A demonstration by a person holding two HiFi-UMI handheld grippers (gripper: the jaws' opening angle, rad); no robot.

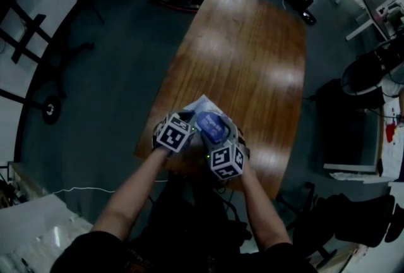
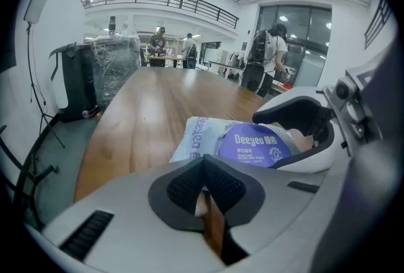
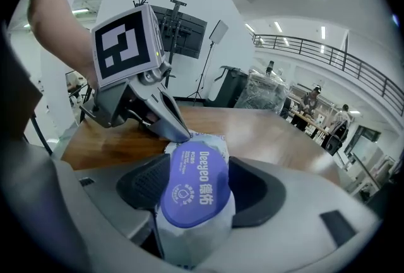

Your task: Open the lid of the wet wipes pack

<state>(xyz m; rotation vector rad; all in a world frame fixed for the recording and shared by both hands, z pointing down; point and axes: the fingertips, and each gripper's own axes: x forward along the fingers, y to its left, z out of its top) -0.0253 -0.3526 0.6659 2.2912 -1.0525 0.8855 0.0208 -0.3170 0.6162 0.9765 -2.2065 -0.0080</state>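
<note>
**Position.** The wet wipes pack is at the near end of the table. The right gripper has its jaws apart and clasps the pack across its width, one jaw on either side of the lid. We cannot tell whether the pack rests on the wood or is held clear of it. The left gripper has its jaws pressed together, with the tips against the pack's end just beside the lid. A pale sliver shows between its pads; we cannot tell whether it is film. The lid appears closed.

**Risks.**
- We judge the right jaws to sit close along the lid's flanks. If they bear on the lid, it may bind when lifted.
- The closed left tips may skid off the smooth lid edge instead of catching under it.
- A hard upward pry could pull the soft pack out of the clasp, or tear film at the end seam.

**Materials.**
- The pack is a pale, crinkled film pouch, soft and likely to give under pressure.
- The lid is a rigid, smooth purple oval with white print.
- The pads are dark and finely ribbed.
- The table is glossy brown wood and offers little friction.
</note>
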